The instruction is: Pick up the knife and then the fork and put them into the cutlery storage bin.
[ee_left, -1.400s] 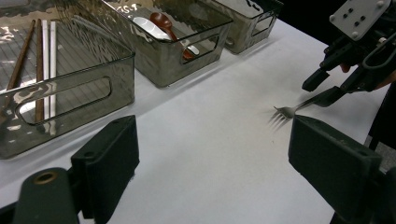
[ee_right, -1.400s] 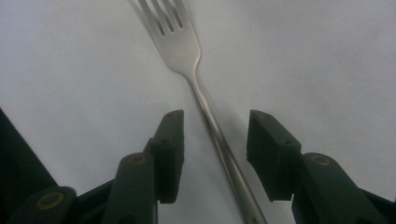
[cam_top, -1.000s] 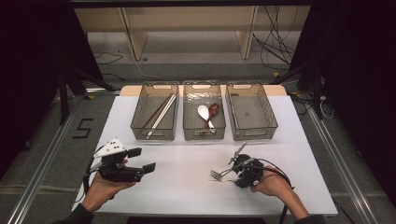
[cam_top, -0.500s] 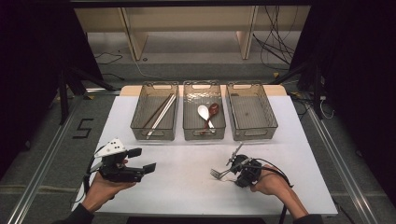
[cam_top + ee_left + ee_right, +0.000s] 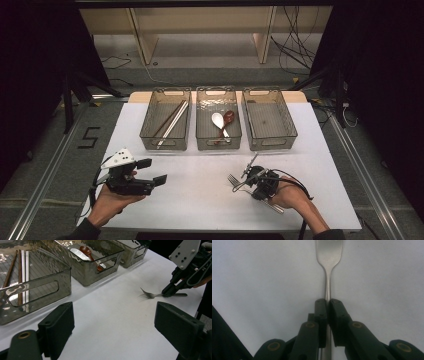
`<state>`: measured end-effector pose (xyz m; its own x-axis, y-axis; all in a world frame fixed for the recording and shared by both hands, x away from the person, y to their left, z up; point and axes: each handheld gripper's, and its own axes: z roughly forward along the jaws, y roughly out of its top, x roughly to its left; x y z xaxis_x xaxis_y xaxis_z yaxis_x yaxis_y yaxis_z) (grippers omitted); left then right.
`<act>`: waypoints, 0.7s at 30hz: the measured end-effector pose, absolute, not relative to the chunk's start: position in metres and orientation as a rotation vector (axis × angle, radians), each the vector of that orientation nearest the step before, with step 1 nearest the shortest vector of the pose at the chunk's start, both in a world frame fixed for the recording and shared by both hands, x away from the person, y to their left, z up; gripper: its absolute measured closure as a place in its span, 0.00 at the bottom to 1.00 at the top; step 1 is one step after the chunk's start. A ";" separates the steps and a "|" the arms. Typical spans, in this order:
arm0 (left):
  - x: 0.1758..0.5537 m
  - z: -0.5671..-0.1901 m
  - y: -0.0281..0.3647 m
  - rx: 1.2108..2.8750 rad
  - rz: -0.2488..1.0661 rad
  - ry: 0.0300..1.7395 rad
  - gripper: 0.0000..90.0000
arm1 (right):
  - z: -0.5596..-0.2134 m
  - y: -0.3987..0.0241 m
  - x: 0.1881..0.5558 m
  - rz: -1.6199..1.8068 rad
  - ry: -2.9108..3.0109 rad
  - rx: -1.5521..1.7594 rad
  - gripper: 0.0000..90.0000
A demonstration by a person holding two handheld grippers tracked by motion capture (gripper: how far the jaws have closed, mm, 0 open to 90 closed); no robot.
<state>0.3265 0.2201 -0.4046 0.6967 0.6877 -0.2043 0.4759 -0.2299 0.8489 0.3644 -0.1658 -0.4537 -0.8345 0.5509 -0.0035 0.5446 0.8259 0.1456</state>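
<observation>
A metal fork (image 5: 233, 180) is seen lying on the white table (image 5: 200, 200), near its right front part, with the tines toward the left in the high view. Its handle is clamped between the two black jaws of the right gripper (image 5: 328, 302), which have just been closing and are now pressed flat against the handle on both sides, as is plain in the right gripper view. The fork's head (image 5: 329, 251) is seen ahead of the jaws, over bare table. In the left gripper view the fork (image 5: 150, 294) appears slightly raised at the tines, though whether it is lifted clear of the surface cannot be told from that angle. The right gripper (image 5: 250, 181) is held low over the table by the person's right hand (image 5: 290, 195).

The left gripper (image 5: 152, 172) is held at the left front of the table by the left hand (image 5: 112, 202), with its jaws spread wide and nothing between them.

Three clear bins are set in a row at the far side of the table. Chopsticks (image 5: 170, 122) are seen in the left bin (image 5: 150, 135), a white spoon (image 5: 218, 121) and a red-brown spoon (image 5: 228, 117) in the middle bin (image 5: 218, 145), just beside each other. The right bin (image 5: 287, 125) stands well apart from the fork.
</observation>
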 end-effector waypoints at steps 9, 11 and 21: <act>0.326 -0.404 0.220 1.882 0.260 0.907 0.17 | -0.441 -0.177 0.367 0.356 2.932 0.952 0.94; 0.326 -0.404 0.220 1.881 0.260 0.908 0.17 | -0.437 -0.182 0.369 0.418 2.924 0.975 0.94; 0.327 -0.405 0.220 1.879 0.259 0.908 0.17 | -0.419 -0.201 0.374 0.613 2.842 1.088 0.94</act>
